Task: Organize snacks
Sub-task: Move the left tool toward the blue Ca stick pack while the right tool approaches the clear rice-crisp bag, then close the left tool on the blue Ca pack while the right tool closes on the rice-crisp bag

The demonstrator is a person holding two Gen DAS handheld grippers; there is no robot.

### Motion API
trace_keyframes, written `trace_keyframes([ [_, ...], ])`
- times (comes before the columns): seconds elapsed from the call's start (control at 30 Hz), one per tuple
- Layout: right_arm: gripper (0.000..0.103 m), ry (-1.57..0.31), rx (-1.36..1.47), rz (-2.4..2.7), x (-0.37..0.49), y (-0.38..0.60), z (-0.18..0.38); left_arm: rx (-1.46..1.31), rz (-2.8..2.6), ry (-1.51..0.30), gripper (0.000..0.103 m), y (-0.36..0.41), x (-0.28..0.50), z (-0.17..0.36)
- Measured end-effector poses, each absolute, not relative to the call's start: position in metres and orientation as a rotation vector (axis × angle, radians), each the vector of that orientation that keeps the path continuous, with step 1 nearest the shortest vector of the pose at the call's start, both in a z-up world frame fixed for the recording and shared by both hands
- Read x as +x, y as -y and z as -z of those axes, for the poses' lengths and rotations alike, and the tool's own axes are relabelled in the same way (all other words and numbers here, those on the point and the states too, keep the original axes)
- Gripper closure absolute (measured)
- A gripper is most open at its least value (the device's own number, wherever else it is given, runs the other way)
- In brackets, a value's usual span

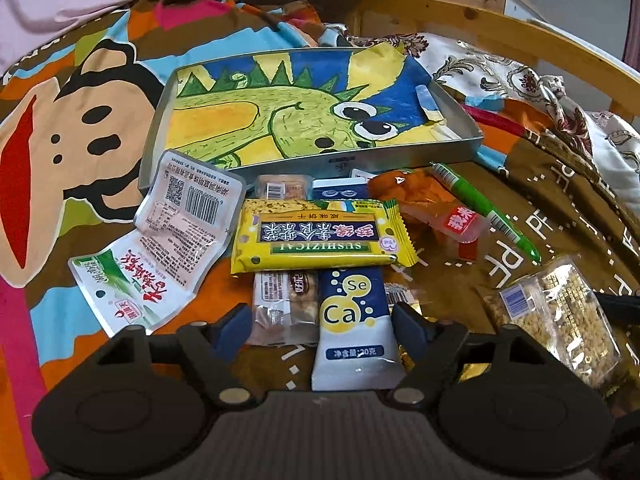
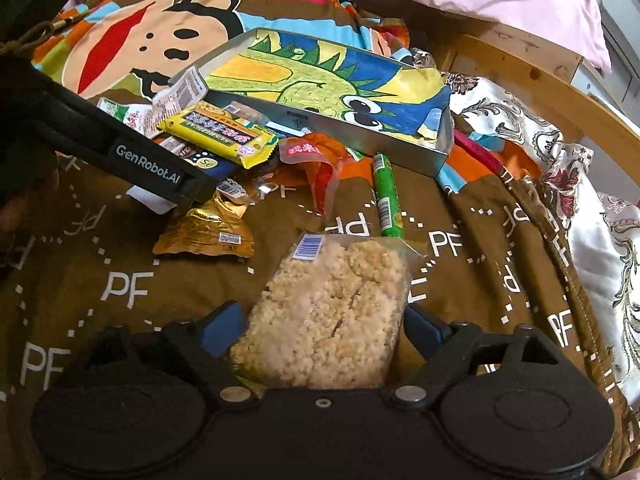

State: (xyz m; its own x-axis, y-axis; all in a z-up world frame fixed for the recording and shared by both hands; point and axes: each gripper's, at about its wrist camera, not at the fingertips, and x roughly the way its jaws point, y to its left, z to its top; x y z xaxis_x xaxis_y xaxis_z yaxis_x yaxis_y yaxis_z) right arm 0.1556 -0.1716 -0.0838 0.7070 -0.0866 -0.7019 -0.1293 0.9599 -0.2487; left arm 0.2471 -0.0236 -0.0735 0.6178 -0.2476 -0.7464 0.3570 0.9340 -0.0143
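From the left wrist, the left claw (image 1: 322, 326) is open around a blue and white packet (image 1: 352, 320) and a clear-wrapped bar (image 1: 280, 308) on the bed cover (image 1: 520, 248). The tin tray (image 1: 160, 120) lies behind.

From the right wrist, the right claw (image 2: 320, 326) is open around a bag of puffed rice (image 2: 332, 304), its pads right beside the sides.

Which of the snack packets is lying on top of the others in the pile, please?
The yellow cracker packet. It lies crosswise over the blue-and-white Ca sachet and the clear-wrapped bar, which both stick out from under it; nothing rests on it.
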Motion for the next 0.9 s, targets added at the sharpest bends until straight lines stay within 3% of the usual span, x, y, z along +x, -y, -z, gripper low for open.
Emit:
trace_keyframes([
  [0.4,0.017,-0.778,-0.232,-0.037,0.154,0.177,0.083,0.198,0.342,-0.858,0.028,0.034,0.23,0.069],
  [0.6,0.02,-0.767,-0.212,-0.041,0.155,0.179,0.082,0.135,0.396,-0.881,0.06,0.031,0.233,0.068],
  [0.9,0.023,-0.728,-0.165,-0.043,0.156,0.19,0.076,0.027,0.41,-0.933,0.061,0.016,0.226,0.069],
])
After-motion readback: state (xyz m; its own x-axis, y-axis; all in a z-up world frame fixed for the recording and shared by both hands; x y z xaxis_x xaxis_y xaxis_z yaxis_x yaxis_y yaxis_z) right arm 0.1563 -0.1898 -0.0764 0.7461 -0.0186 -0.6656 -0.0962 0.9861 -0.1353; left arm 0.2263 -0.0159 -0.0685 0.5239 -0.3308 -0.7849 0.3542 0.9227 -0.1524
